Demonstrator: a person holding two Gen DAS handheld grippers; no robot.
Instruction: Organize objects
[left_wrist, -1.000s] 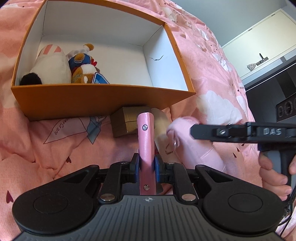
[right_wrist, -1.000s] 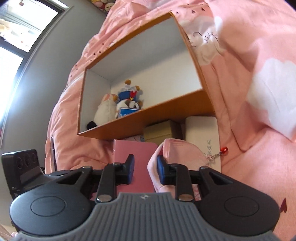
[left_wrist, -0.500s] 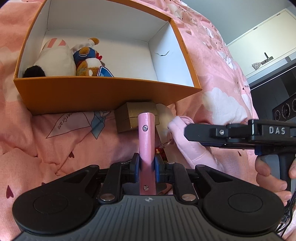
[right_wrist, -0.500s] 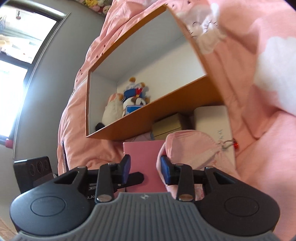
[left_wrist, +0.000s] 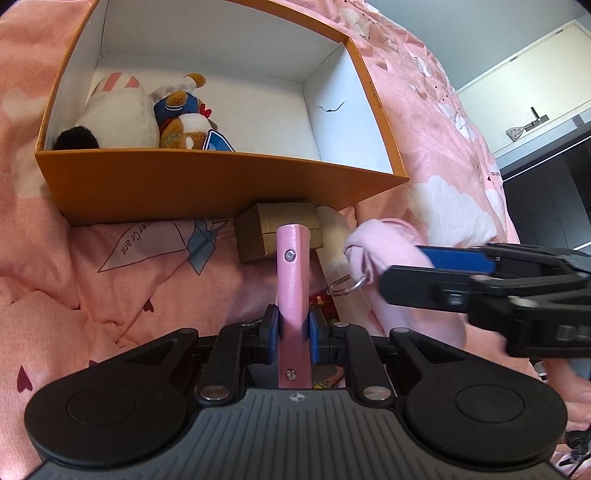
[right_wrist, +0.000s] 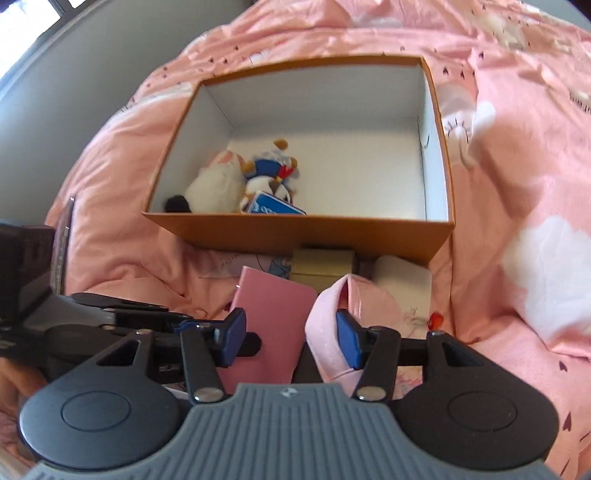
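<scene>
Two wrist cameras peer steeply down along their tools at close range, left from beside right, both taking in the orange box (left_wrist: 207, 181) (right_wrist: 295, 232) on the pink-quilted bed (left_wrist: 110, 288) (right_wrist: 517, 166).

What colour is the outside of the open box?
Orange outside, white inside; the box shows best in the right wrist view.

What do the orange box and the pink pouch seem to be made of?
Orange box: likely stiff cardboard, matte orange outside and white inside; its thin flat walls meet at sharp folds, and one inner wall shows a crack. Pink pouch: soft fabric, probably plush or fleece; it folds loosely and has a zipper edge.
</scene>
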